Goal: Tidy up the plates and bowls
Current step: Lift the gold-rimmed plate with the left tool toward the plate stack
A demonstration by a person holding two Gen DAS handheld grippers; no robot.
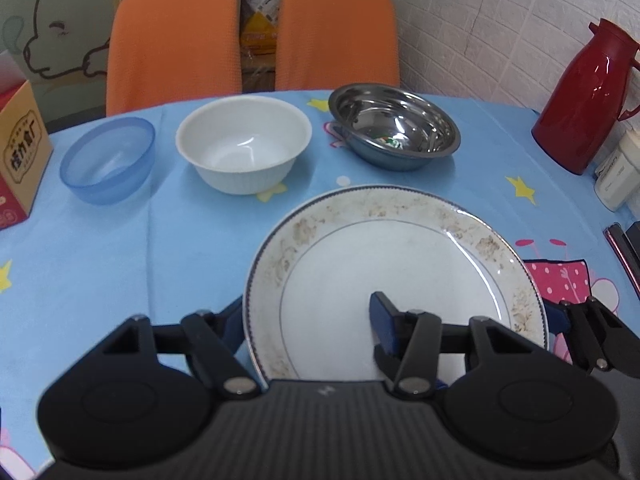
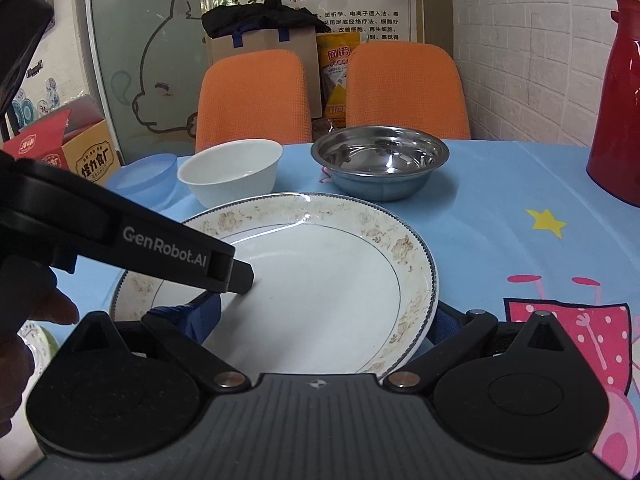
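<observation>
We are holding the plate (image 1: 400, 276) near the tabletop's (image 1: 120, 264) front edge, our left tool (image 1: 308, 328) clamped on its rim. Our right tool (image 2: 320, 320) is standing apart around the opposite rim.

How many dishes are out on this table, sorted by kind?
Bowls: 3 (blue bowl, white bowl, steel bowl)
Plates: 1 (plate)
Total: 4 dishes
</observation>
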